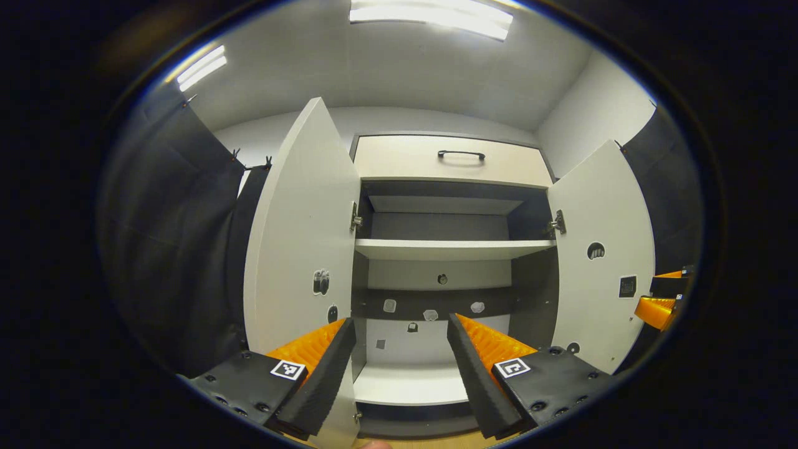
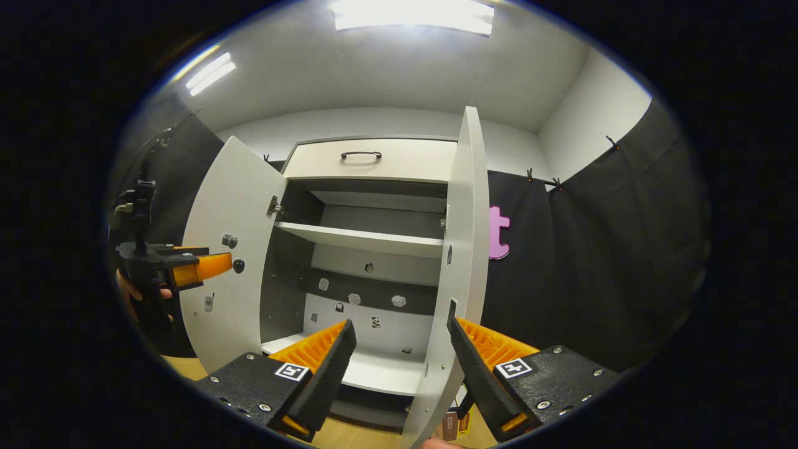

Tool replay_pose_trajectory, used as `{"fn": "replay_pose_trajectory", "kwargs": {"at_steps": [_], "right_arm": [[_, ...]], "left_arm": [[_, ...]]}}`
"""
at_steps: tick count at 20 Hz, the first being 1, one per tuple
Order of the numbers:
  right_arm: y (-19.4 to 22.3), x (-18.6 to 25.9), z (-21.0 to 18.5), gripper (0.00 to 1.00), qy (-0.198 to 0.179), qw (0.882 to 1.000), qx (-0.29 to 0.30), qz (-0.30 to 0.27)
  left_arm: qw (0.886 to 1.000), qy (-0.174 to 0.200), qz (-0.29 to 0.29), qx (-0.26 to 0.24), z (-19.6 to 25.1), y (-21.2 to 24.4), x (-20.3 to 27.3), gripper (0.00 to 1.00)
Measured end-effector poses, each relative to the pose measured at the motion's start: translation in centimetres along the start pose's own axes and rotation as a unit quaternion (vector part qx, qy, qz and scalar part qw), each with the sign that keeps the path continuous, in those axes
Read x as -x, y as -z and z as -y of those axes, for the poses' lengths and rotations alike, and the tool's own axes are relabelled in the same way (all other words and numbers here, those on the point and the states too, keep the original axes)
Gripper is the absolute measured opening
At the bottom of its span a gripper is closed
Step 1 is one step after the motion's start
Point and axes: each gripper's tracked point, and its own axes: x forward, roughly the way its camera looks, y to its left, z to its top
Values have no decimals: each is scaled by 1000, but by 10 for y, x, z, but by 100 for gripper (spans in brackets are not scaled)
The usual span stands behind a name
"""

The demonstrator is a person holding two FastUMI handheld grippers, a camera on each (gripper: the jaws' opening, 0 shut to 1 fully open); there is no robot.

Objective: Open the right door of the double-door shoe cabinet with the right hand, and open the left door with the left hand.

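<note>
Both doors swung open: left door (image 1: 299, 237), right door (image 2: 464, 249); stiff light panels, best gripped at free edge; left gripper (image 1: 402, 358) and right gripper (image 2: 399, 362) spread, empty.

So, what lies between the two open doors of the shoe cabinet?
In the left gripper view, between the left door and the right door lies the open cabinet inside: a bare white shelf and a bare bottom board.
</note>
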Motion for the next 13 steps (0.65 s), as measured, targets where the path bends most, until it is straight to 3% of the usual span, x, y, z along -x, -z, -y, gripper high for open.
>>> {"fn": "replay_pose_trajectory", "kwargs": {"at_steps": [13], "right_arm": [[-1,10,4,93,20,1000,0,-3]], "left_arm": [[1000,15,6,4,3,-1,-3,94]]}}
